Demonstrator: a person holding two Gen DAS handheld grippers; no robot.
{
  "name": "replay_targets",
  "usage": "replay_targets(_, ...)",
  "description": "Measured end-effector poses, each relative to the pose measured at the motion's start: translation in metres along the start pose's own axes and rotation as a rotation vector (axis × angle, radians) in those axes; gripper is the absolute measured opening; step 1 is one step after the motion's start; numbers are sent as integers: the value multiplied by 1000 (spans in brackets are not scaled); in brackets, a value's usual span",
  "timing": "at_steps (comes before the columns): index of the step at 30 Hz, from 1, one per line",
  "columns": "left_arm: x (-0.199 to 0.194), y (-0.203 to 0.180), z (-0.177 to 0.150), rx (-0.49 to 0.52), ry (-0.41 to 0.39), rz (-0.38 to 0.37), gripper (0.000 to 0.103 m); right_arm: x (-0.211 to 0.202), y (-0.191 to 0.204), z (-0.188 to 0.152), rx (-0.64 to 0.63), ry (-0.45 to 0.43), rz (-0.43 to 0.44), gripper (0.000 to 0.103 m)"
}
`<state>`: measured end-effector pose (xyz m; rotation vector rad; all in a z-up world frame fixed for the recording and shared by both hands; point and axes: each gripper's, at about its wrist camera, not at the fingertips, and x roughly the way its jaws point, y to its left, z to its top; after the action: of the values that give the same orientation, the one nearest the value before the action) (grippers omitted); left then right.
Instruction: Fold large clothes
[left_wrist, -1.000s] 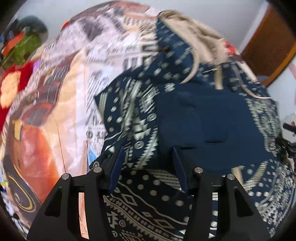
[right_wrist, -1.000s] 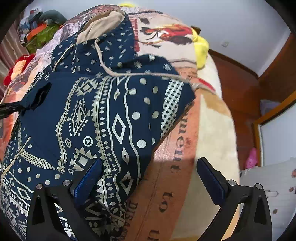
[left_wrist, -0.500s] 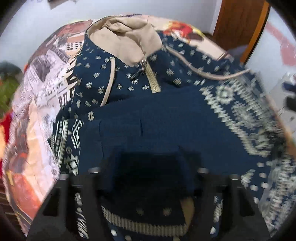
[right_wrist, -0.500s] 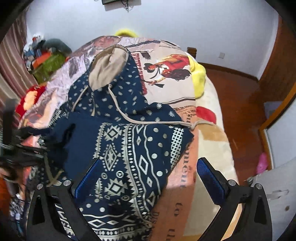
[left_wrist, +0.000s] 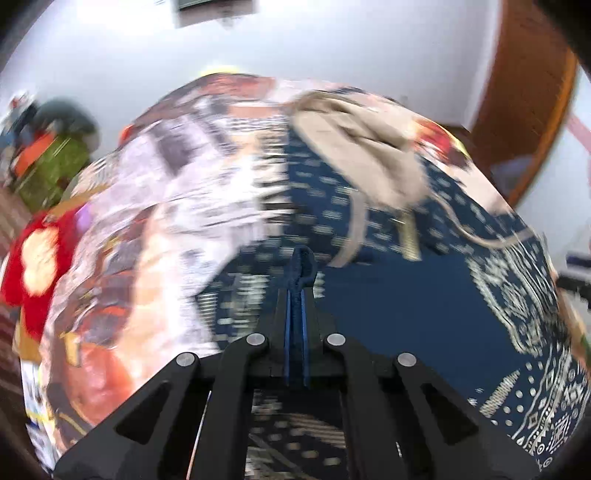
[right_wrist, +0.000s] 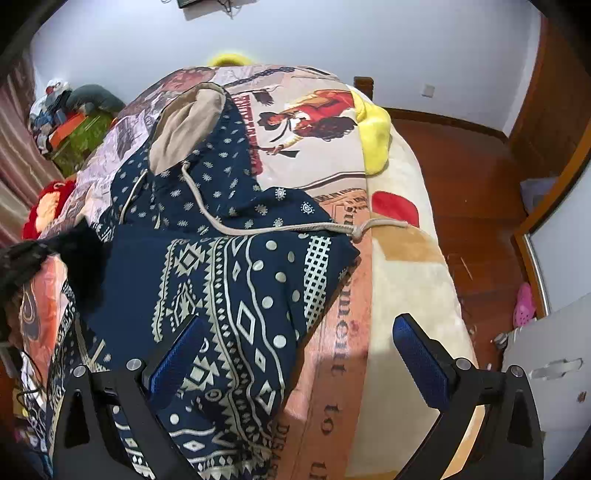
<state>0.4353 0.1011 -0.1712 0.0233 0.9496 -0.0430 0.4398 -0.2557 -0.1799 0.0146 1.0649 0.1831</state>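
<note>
On the printed bedspread (right_wrist: 325, 122) lies the navy patterned hoodie (right_wrist: 236, 280), hood toward the far wall, one sleeve already laid across the chest. At left, the left gripper (left_wrist: 295, 280) is pressed together, pinching a small fold of navy cloth, probably the sleeve's cuff, though blur hides its edge. At right, the right gripper (right_wrist: 299, 350) hangs spread over the hoodie's near edge, holding nothing. Step in hand: folding the sleeve inward. The next move likely calls for carrying the pinched cloth across and flattening it.
</note>
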Motion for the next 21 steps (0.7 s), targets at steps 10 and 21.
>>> replay_targets(10,34,84,-40,-188,110,57,2,36,14,-3,-40,85,-29,102)
replay_targets(21,61,99,-76,-79,254,150,6,45,19,-4,-70,110,-67,102)
